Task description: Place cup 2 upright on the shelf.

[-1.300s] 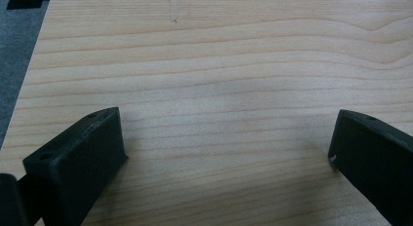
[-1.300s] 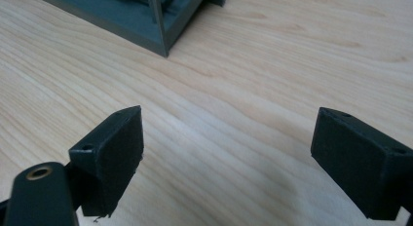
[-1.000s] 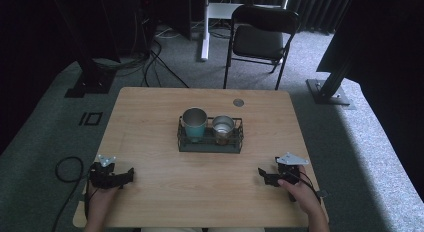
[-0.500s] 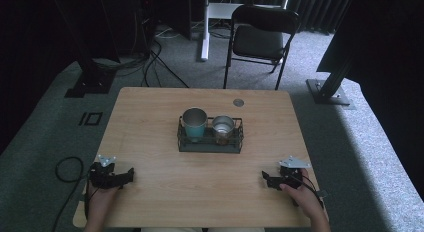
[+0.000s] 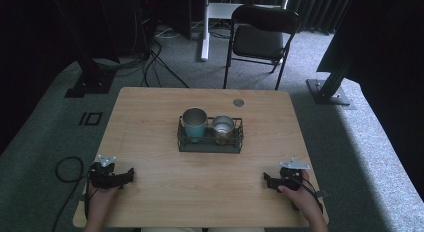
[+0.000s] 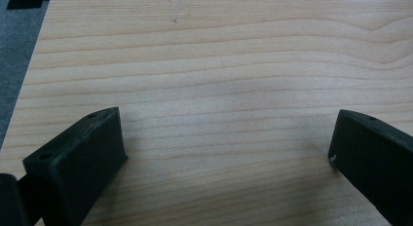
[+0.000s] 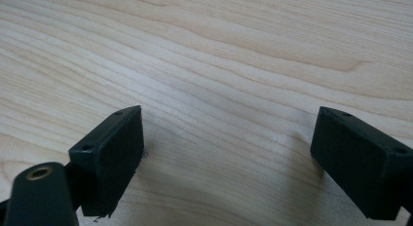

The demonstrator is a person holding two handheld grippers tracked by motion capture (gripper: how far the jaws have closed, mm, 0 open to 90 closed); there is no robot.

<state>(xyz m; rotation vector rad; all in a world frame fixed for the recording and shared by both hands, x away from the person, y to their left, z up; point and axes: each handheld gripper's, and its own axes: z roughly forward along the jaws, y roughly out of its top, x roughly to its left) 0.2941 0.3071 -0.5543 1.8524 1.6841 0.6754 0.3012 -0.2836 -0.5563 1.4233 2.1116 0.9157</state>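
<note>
both claws rest released on the tabletop (image 5: pixel 150 122), left claw (image 5: pixel 131 175) and right claw (image 5: pixel 266 180) at the near corners, nothing between their jaws. to start well, i'd lift one toward the wire basket (image 5: pixel 210 144) at centre, approaching the teal cup (image 5: pixel 194 123) from above. the gripper views give wood grain close up; the high view places the basket and metal cup (image 5: pixel 223 127).
</note>
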